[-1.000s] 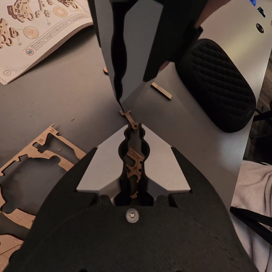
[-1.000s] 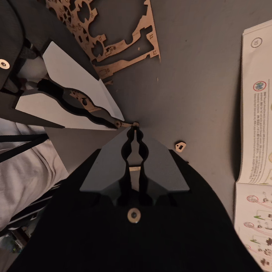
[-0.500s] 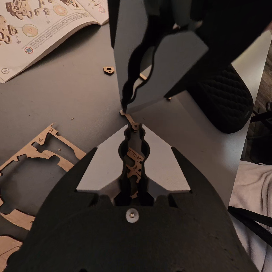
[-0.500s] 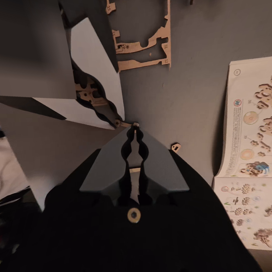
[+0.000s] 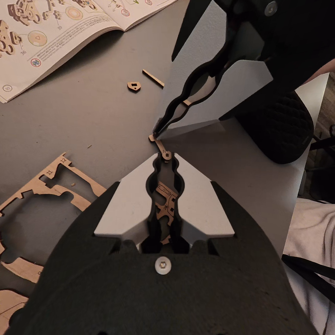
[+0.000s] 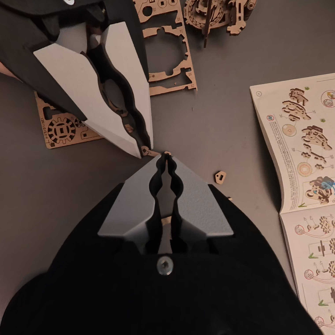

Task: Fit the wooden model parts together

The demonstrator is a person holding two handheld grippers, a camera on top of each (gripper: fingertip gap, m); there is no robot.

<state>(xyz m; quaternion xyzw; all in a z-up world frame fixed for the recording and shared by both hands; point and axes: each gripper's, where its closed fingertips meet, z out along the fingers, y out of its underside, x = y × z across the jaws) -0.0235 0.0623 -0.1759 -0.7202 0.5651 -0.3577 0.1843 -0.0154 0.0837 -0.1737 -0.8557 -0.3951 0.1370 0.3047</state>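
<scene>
Right now the dark grey tabletop (image 6: 208,126) fills both views, with the open white instruction booklet (image 6: 297,163) on one side and the pale laser-cut plywood sheets with punched-out holes (image 6: 168,59) on the other. Beyond those sheets a partly built wooden gear model (image 6: 217,16) waits at the far edge, and a black quilted pad (image 5: 277,126) sits at the table's corner.

Down to the tools: the left gripper (image 5: 166,157), grey-sided with black wavy pads, is clamped on the end with the square hole of a small thin wooden lever piece (image 5: 161,146). The right gripper (image 6: 166,155) is pinched tight on its other end, so the lever bridges the two tips just above the table. Whether the right one grips a second, tinier part there is too small to tell.

A small loose wooden tab with a slot (image 6: 220,178) lies just beside the right gripper, and a thin wooden stick (image 5: 153,78) lies farther off.

Risk from here, I reckon: two rigid grips on one slender piece, so any twist or pull apart could snap it or flick it away.
</scene>
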